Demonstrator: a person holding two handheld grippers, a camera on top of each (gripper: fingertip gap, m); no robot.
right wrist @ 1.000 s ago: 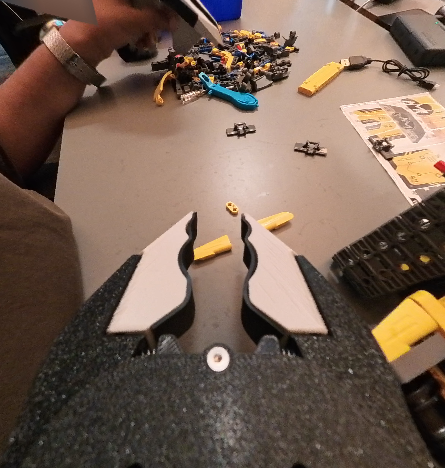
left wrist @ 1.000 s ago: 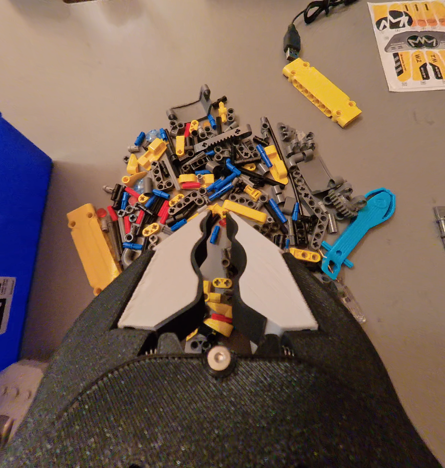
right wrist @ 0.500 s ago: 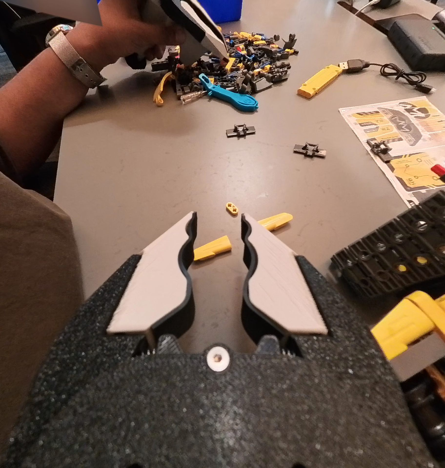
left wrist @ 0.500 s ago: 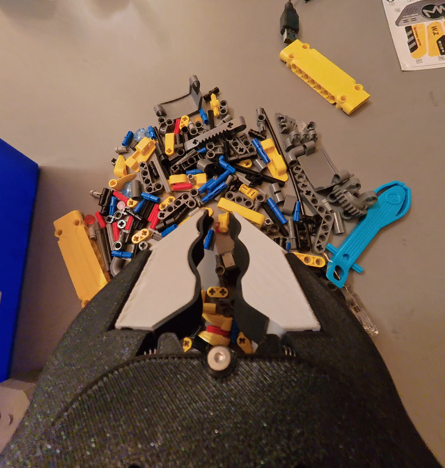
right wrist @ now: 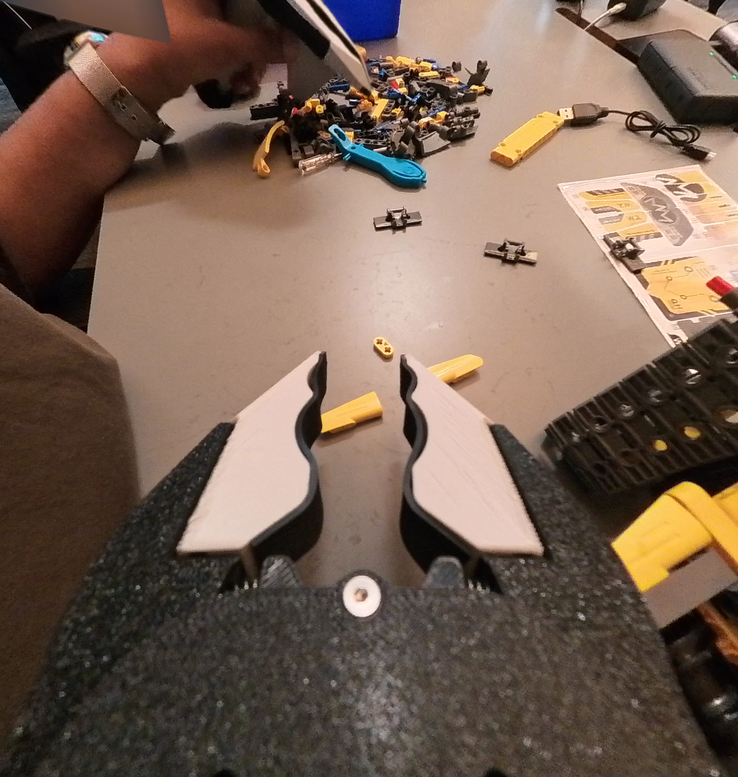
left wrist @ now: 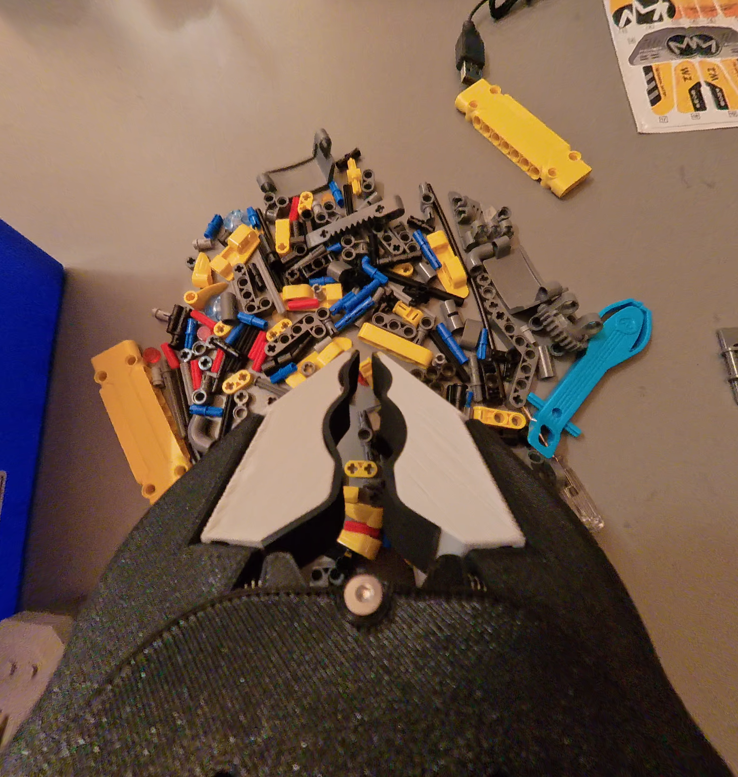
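- Left wrist view: the left gripper (left wrist: pixel 364 361) points down over a heap of small building pieces (left wrist: pixel 359 286) in the middle of the frame, on a grey table (left wrist: pixel 148 105).
- Its two grey fingers are drawn nearly together at the tips, with only a thin slit between them. A small yellow piece shows in that slit, but whether it is pinched cannot be told.
- The heap mixes yellow, blue, red, black and grey pins, beams and gears.
- A long yellow panel (left wrist: pixel 136 416) lies at the heap's left edge, and a second yellow panel (left wrist: pixel 523 136) lies apart at the upper right, just below a black plug (left wrist: pixel 470 52).
- A bright blue tool (left wrist: pixel 590 370) rests at the heap's right edge.
- A sticker sheet (left wrist: pixel 691 63) fills the upper right corner; a blue box (left wrist: pixel 14 378) stands along the left edge.
- Right wrist view: the right gripper (right wrist: pixel 363 361) sits low over the table in the lower middle, its fingers spread wide and holding nothing.
- Between the fingers lies a short yellow piece (right wrist: pixel 352 412); a small yellow link (right wrist: pixel 383 347) lies just past the tips, and another yellow piece (right wrist: pixel 457 366) peeks out behind the right finger.
- A black track (right wrist: pixel 661 424) and a yellow part (right wrist: pixel 687 534) of a built model sit at the lower right.
- At the upper left, a person's arm (right wrist: pixel 64 168) wearing a wristband (right wrist: pixel 115 99) reaches toward the far heap.
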